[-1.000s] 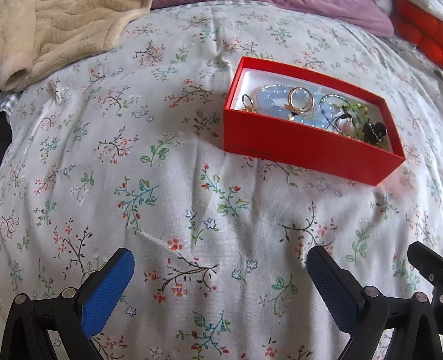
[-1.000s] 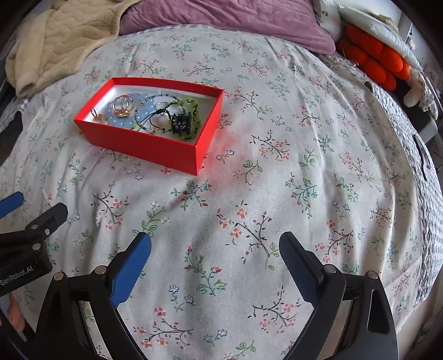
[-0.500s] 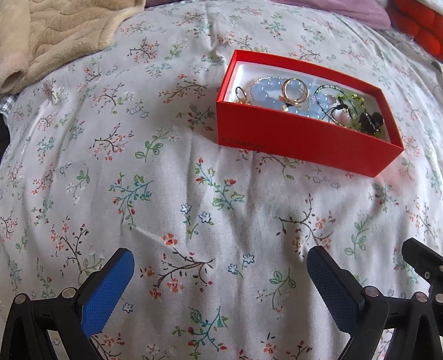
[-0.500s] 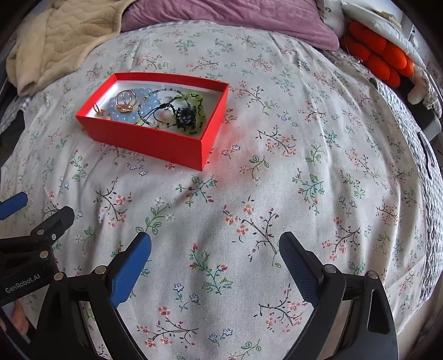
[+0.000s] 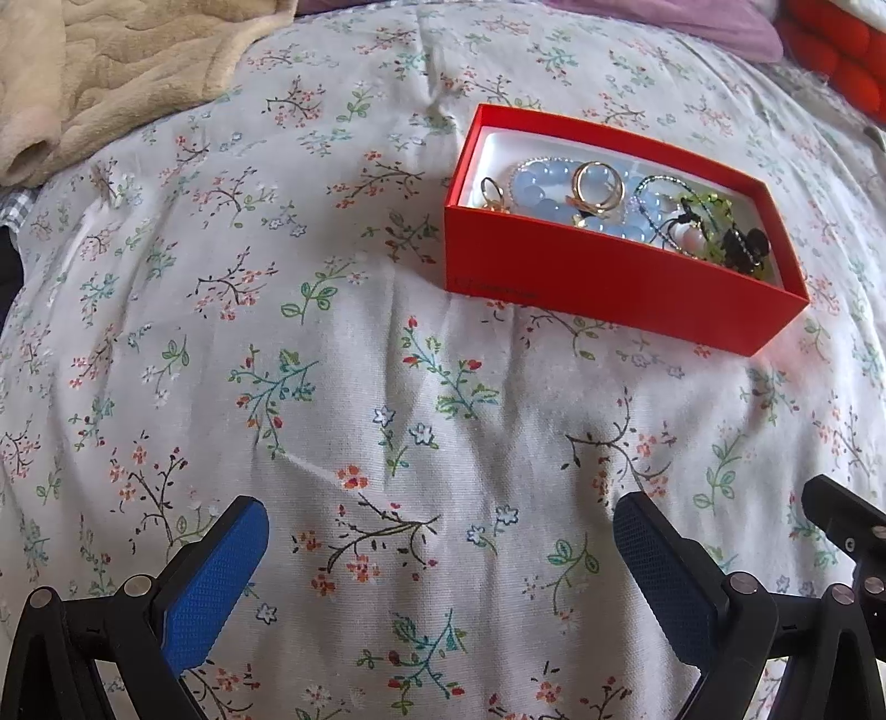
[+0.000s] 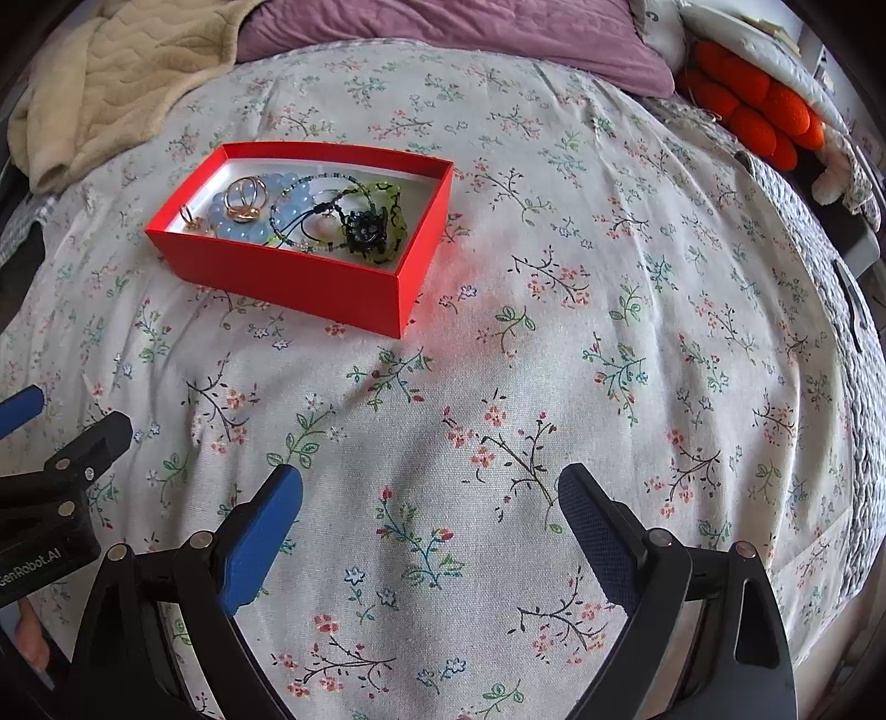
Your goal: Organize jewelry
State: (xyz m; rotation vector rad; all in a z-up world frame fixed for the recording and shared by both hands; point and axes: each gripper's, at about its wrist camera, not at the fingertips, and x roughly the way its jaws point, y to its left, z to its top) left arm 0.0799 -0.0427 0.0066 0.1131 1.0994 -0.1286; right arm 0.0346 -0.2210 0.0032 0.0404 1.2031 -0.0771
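Observation:
A red open box point(image 5: 620, 282) point(image 6: 288, 277) sits on the floral bedspread. Inside lie a pale blue bead bracelet point(image 5: 545, 194) point(image 6: 290, 199), gold rings point(image 5: 595, 185) point(image 6: 249, 199), a small gold earring point(image 5: 492, 194) point(image 6: 191, 219), thin bead strings and a black and green piece point(image 5: 742, 246) point(image 6: 371, 230). My left gripper point(image 5: 443, 554) is open and empty, well in front of the box. My right gripper point(image 6: 432, 515) is open and empty, in front of the box and to its right. The left gripper's body shows at the right wrist view's left edge point(image 6: 50, 498).
A beige blanket point(image 5: 111, 66) point(image 6: 111, 72) lies at the back left. A purple pillow point(image 6: 443, 27) lies at the back. An orange plush thing point(image 6: 758, 116) lies at the back right, past the bed's right edge point(image 6: 853, 387).
Both grippers have shifted slightly, so the box sits a little differently in each view. Both stay open and empty. The box and jewelry have not moved.

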